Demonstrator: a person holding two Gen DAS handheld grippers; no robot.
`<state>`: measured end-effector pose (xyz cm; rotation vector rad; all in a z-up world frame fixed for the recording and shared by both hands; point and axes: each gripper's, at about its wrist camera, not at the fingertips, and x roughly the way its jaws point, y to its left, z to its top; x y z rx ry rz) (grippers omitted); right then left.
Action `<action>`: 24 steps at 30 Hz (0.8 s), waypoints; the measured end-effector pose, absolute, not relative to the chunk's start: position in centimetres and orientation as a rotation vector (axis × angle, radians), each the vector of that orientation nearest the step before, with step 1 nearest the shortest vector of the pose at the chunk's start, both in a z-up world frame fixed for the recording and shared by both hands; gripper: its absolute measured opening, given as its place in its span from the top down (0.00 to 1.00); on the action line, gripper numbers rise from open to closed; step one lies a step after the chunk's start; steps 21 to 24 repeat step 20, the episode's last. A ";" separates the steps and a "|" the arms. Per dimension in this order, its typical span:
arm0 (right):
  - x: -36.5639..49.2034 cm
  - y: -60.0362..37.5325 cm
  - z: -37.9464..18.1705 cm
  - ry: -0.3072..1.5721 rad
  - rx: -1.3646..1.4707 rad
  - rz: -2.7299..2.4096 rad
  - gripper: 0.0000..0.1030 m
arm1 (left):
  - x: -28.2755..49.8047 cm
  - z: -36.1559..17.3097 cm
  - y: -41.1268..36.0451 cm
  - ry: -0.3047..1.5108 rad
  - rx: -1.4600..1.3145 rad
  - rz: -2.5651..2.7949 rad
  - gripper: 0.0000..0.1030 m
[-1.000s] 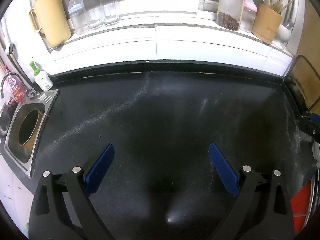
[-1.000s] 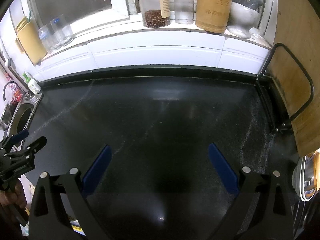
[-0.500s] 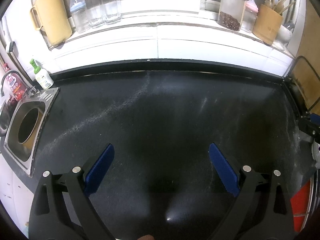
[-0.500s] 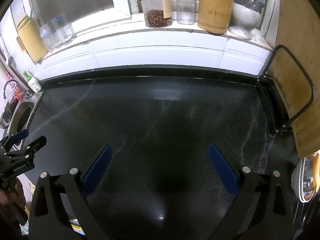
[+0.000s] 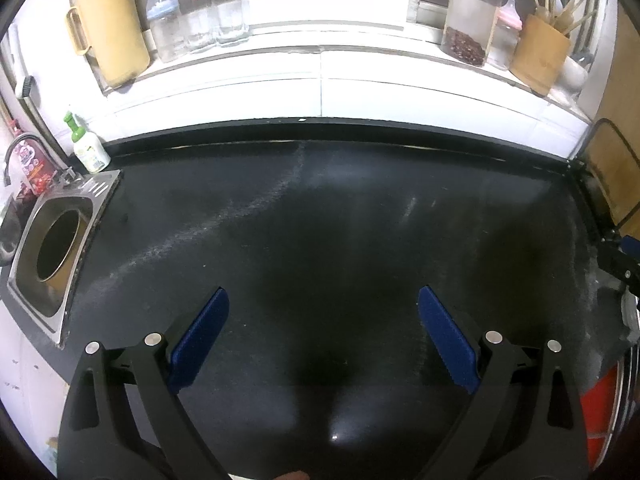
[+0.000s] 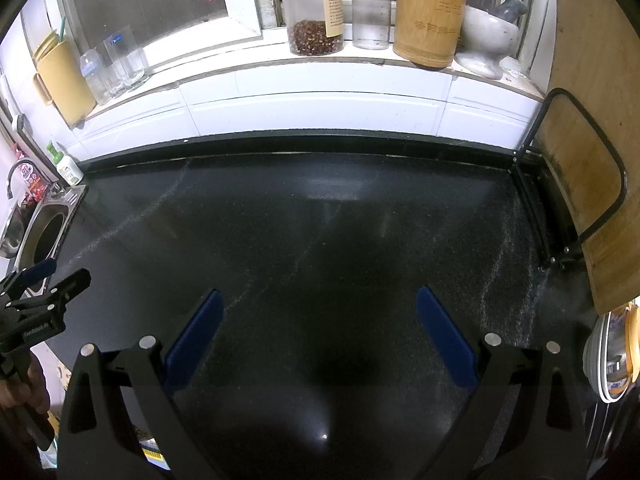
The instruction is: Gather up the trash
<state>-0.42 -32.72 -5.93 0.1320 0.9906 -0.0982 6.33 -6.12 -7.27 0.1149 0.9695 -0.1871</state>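
Note:
My left gripper [image 5: 322, 300] is open and empty above the black countertop [image 5: 320, 220]. My right gripper [image 6: 318, 300] is open and empty above the same countertop [image 6: 320, 232]. The left gripper also shows at the left edge of the right wrist view [image 6: 44, 280], held by a hand. No loose trash shows on the countertop in either view. A round hole in a steel plate [image 5: 56, 246] is set in the counter at the far left; it also shows in the right wrist view [image 6: 46, 240].
The windowsill holds a yellow pitcher [image 5: 112, 28], glasses [image 5: 200, 16], a jar of beans [image 6: 314, 8], a baby bottle [image 6: 370, 12] and a bamboo utensil holder [image 6: 430, 16]. A soap bottle [image 5: 88, 148] stands by the hole. A wooden board in a black rack [image 6: 580, 152] stands right.
Both views have shifted slightly, as both grippers edged a little. Both grippers stay open and empty.

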 end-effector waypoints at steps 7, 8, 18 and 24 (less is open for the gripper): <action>-0.7 -32.8 -6.0 0.990 0.135 -0.097 0.09 | 6.1 -7.2 -5.9 0.960 0.103 -0.181 0.10; -0.7 -32.8 -6.0 0.990 0.134 -0.098 0.09 | 6.1 -7.2 -5.9 0.956 0.106 -0.181 0.10; -0.8 -33.2 -6.3 1.000 0.135 -0.098 0.09 | 6.3 -7.5 -6.3 0.971 0.118 -0.184 0.10; -0.8 -33.4 -6.7 1.006 0.135 -0.098 0.09 | 6.4 -7.8 -6.4 0.976 0.127 -0.186 0.10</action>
